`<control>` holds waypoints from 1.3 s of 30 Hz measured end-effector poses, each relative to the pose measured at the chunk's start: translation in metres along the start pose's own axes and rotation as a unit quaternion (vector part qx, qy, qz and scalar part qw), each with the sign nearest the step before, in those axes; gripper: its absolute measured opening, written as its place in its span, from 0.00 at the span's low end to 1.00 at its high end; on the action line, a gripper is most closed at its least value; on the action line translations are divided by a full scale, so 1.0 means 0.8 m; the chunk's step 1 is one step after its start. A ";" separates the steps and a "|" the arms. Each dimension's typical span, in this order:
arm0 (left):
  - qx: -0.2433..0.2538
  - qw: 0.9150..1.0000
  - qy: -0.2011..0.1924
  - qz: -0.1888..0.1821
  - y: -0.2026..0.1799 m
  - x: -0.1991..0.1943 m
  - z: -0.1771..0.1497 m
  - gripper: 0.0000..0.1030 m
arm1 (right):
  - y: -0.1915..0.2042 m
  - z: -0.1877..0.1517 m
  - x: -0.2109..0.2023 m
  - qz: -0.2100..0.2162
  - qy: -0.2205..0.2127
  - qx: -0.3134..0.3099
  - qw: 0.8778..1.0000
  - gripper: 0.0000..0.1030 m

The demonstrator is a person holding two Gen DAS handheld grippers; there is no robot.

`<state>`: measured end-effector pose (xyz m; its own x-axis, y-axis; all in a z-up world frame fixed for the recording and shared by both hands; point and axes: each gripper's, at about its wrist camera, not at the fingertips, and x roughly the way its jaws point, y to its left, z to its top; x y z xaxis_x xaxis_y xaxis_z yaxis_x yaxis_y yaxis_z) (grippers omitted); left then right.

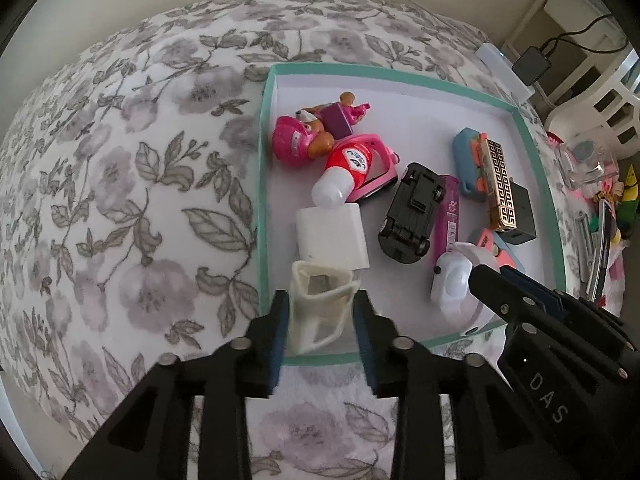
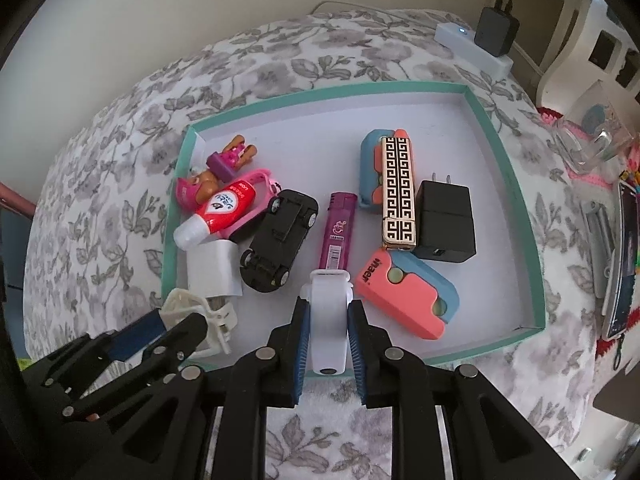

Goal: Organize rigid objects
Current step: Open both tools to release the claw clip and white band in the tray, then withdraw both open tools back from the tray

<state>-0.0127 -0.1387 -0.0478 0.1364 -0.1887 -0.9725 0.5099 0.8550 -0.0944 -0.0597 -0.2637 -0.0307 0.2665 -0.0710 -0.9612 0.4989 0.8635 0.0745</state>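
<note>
A teal-rimmed white box [image 1: 264,160] [image 2: 520,216] lies on a floral cover. It holds a pink pup figure [image 1: 296,140], a red-and-white tube [image 1: 344,172], an upturned black toy car [image 2: 280,240], a purple lighter [image 2: 338,232], a gold-patterned lighter [image 2: 396,192], a black charger [image 2: 446,224], coral-and-blue cases [image 2: 408,296] and a white block [image 1: 332,236]. My left gripper [image 1: 320,300] [image 2: 176,320] stands open at the box's near left corner, with a cream mesh holder [image 1: 316,312] [image 2: 188,304] between its pads. My right gripper [image 2: 328,308] [image 1: 486,276] is shut on a white clip device [image 2: 326,320] [image 1: 452,280] over the near rim.
A white power strip [image 2: 472,48] with a black adapter [image 2: 496,28] lies behind the box at the back right. A clear glass [image 2: 592,140], a phone [image 2: 624,260] and colourful clutter sit to the right. Floral cover [image 1: 120,200] spreads to the left.
</note>
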 end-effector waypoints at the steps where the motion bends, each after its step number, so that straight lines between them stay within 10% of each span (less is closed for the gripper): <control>1: 0.000 1.000 -0.004 0.005 0.001 -0.002 -0.002 0.34 | 0.001 -0.001 -0.001 -0.002 -0.001 -0.004 1.000 0.22; 5: -0.012 0.999 -0.018 0.035 0.017 -0.010 -0.009 0.52 | 0.002 -0.006 -0.004 -0.008 -0.008 -0.010 1.000 0.22; 15: -0.050 0.991 -0.044 0.113 0.058 -0.014 -0.015 0.93 | 0.012 -0.022 -0.013 -0.026 -0.032 -0.035 0.999 0.61; 39: -0.089 0.988 -0.039 0.124 0.092 -0.013 -0.025 0.95 | 0.012 -0.031 -0.019 -0.025 -0.045 -0.037 0.998 0.97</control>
<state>0.0064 -0.0639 -0.0489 0.3067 0.0060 -0.9518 0.2970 0.9494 0.1017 -0.0792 -0.2421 -0.0220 0.3176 -0.1562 -0.9353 0.4521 0.8920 0.0046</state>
